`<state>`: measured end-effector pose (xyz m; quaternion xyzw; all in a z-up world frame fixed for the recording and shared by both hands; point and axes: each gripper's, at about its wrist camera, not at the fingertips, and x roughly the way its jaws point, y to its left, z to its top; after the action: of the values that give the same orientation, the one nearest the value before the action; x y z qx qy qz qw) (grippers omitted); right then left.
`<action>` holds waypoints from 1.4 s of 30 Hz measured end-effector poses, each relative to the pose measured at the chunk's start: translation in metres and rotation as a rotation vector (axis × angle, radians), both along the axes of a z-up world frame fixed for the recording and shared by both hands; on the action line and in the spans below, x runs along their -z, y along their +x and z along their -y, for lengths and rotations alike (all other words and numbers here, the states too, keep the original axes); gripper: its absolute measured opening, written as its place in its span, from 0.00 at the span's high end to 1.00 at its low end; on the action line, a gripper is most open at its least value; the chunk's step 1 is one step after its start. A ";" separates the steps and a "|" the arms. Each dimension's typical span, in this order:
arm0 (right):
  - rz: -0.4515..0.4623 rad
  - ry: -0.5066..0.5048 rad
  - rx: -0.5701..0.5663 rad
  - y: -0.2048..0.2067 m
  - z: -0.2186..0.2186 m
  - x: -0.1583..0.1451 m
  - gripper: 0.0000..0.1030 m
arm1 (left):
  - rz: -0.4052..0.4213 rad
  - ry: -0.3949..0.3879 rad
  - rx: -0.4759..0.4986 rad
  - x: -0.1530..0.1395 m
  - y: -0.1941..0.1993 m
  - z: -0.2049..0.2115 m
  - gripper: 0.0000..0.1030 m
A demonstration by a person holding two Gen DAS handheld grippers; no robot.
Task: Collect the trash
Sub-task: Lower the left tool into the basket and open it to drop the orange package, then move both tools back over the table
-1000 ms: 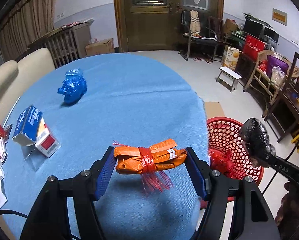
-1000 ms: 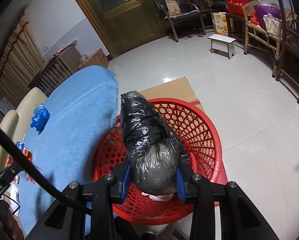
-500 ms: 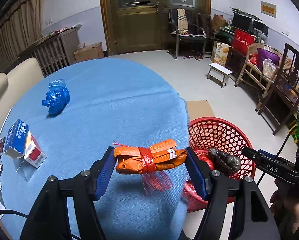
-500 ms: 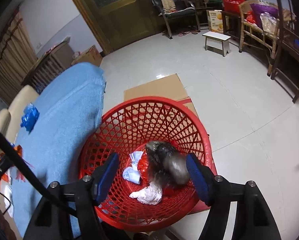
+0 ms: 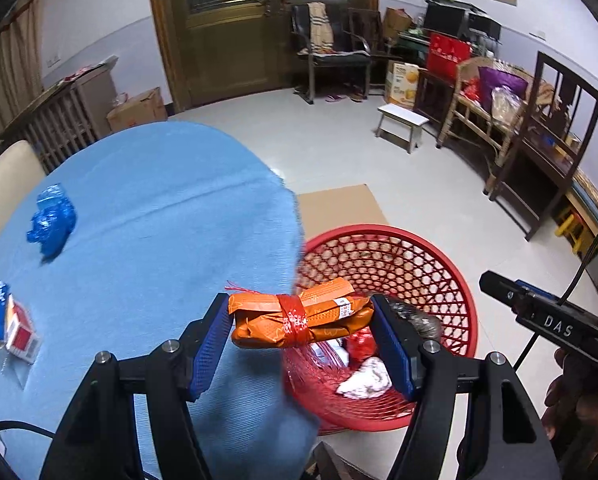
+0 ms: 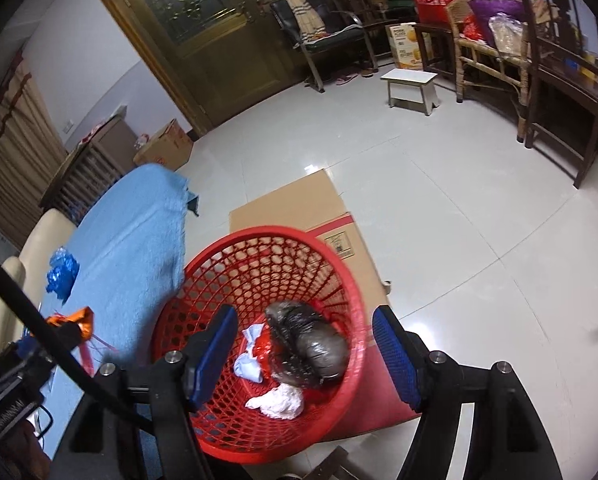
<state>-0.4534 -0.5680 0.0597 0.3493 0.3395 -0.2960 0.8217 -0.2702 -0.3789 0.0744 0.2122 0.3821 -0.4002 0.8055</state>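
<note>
Closest in, the left gripper [image 5: 302,322] clamps an orange wrapped bundle tied with red netting [image 5: 299,317] between its blue pads, at the blue tablecloth's [image 5: 147,240] edge. Just beyond, the right gripper [image 6: 301,350] hangs wide apart, holding nothing, above the red plastic mesh basket [image 6: 227,424], where a black plastic-wrapped bundle [image 6: 309,346] lies. Farther off, a crumpled blue bag [image 5: 51,226] rests on the cloth.
</note>
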 end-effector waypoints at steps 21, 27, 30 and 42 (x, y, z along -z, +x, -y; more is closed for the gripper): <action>0.007 -0.001 0.036 -0.014 0.021 -0.006 0.29 | -0.179 0.077 0.073 0.034 -0.001 0.038 0.29; 0.007 -0.002 0.034 -0.014 0.017 -0.009 0.29 | -0.239 0.034 0.069 0.031 0.008 0.030 0.24; 0.006 -0.004 0.025 -0.010 0.014 -0.010 0.29 | -0.228 0.002 0.062 0.020 0.013 0.020 0.24; -0.004 -0.006 -0.053 0.018 -0.014 -0.012 0.29 | -0.223 -0.174 -0.206 -0.016 0.077 -0.092 0.24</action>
<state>-0.4351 -0.5543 0.0716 0.3369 0.3494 -0.2757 0.8297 -0.1935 -0.2866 0.0907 0.0557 0.4526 -0.3682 0.8103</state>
